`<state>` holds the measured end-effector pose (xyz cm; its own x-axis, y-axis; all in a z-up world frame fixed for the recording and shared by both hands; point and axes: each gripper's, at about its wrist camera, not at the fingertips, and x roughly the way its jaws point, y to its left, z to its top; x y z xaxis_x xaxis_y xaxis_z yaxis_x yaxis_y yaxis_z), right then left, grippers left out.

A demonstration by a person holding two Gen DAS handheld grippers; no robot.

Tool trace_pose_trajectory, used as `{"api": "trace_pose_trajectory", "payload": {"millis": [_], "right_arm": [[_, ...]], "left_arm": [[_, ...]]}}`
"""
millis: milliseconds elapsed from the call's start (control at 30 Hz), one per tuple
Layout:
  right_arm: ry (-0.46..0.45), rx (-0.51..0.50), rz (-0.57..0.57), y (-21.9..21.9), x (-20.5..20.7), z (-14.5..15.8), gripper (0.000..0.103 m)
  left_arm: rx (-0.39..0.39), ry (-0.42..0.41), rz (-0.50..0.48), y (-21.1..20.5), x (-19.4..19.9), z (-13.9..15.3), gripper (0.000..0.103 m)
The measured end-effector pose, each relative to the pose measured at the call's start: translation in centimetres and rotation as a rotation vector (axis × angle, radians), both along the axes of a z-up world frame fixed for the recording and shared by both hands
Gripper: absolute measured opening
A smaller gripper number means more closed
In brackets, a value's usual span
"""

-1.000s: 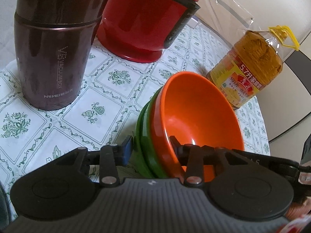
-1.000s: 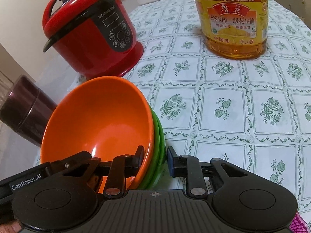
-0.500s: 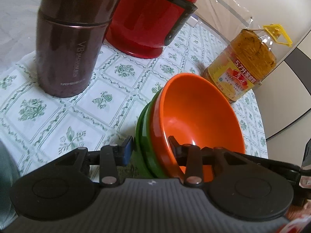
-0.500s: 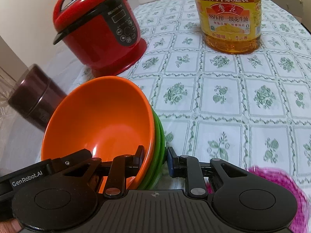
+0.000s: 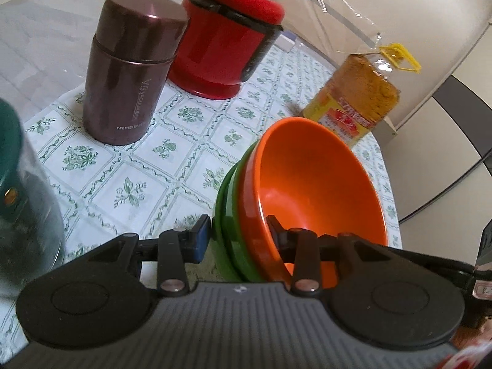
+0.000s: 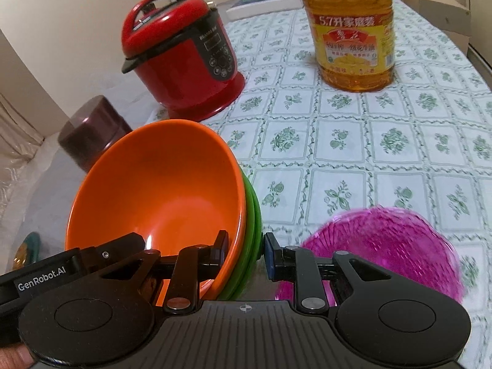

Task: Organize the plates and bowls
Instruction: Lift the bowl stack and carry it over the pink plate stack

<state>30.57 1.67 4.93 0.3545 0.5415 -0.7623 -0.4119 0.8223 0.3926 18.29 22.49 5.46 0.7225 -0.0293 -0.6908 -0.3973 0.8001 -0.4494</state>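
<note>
Both hand-held grippers, left (image 5: 238,235) and right (image 6: 244,250), are clamped on opposite rims of a nested stack of glossy orange and green plastic bowls (image 5: 310,190), above the floral tabletop (image 6: 384,141).

A: what kind of place are we looking at?
B: someone's home dining table. A red rice cooker (image 6: 181,64), cooking oil jug (image 6: 353,33) and thermos (image 5: 129,70) are sitting on a flowery tablecloth (image 6: 384,141).

Open cloth (image 6: 353,141) lying btwn oil bottle (image 6: 350,30) and pink plate (image 6: 384,252); red cooker (image 5: 227,40), maroon flask (image 5: 129,73) blocking far left.
</note>
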Motion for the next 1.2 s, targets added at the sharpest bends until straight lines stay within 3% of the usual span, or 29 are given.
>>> {"api": "trace_pose_trajectory", "payload": {"millis": [533, 1200], "right_arm": [[-0.114, 0.008, -0.054, -5.5, -10.0, 4.1, 0.024], [-0.023, 0.059, -0.149, -13.5, -18.4, 1.2, 0.024]], "left_arm": [[-0.002, -0.028, -0.060, -5.8, -8.4, 2.0, 0.034], [-0.005, -0.013, -0.142, -11.5, -13.6, 0.9, 0.034]]}}
